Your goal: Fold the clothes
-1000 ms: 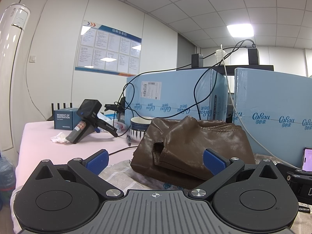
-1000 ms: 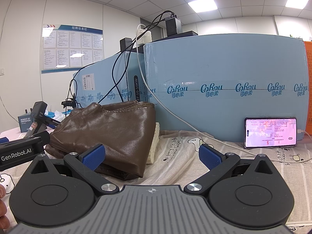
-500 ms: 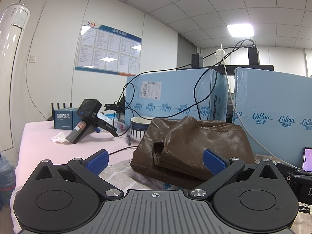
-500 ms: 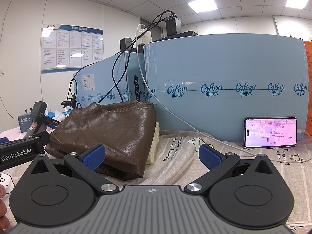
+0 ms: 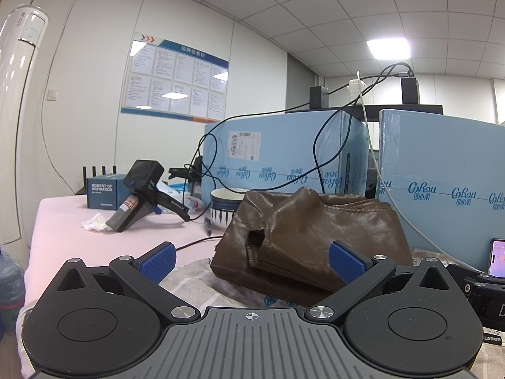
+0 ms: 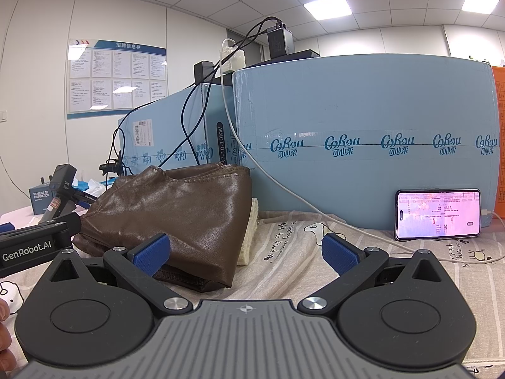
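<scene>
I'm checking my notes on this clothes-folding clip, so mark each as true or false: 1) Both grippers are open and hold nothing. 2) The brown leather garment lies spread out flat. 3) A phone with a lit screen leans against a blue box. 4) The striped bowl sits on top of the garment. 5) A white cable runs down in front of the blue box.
1) True: the left gripper and right gripper are both open and empty.
2) False: the brown leather garment sits folded in a bundle.
3) True: the phone leans on the blue box.
4) False: the striped bowl stands behind the garment.
5) True: the white cable does.
</scene>
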Motion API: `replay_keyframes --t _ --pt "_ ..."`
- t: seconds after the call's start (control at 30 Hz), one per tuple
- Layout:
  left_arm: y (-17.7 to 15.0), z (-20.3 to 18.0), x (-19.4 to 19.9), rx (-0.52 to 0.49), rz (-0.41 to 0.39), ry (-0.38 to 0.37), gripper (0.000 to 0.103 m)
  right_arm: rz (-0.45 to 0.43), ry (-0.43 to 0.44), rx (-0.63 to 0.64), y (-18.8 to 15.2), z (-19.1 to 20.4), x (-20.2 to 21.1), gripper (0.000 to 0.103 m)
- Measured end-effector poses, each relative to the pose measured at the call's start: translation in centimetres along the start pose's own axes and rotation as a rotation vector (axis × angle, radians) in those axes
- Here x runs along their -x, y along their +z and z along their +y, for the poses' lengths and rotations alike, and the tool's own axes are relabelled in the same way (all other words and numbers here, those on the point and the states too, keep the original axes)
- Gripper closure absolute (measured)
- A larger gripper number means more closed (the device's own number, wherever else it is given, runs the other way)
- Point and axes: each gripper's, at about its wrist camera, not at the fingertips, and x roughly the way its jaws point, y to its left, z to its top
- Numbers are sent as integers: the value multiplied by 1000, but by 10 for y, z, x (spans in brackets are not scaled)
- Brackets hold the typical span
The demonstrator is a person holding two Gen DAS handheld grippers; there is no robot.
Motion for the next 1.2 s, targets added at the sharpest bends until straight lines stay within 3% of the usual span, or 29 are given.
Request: replay_keyframes --t 1.2 --pt "0 0 2 0 -9 1 0 -29 -7 14 -1 2 6 0"
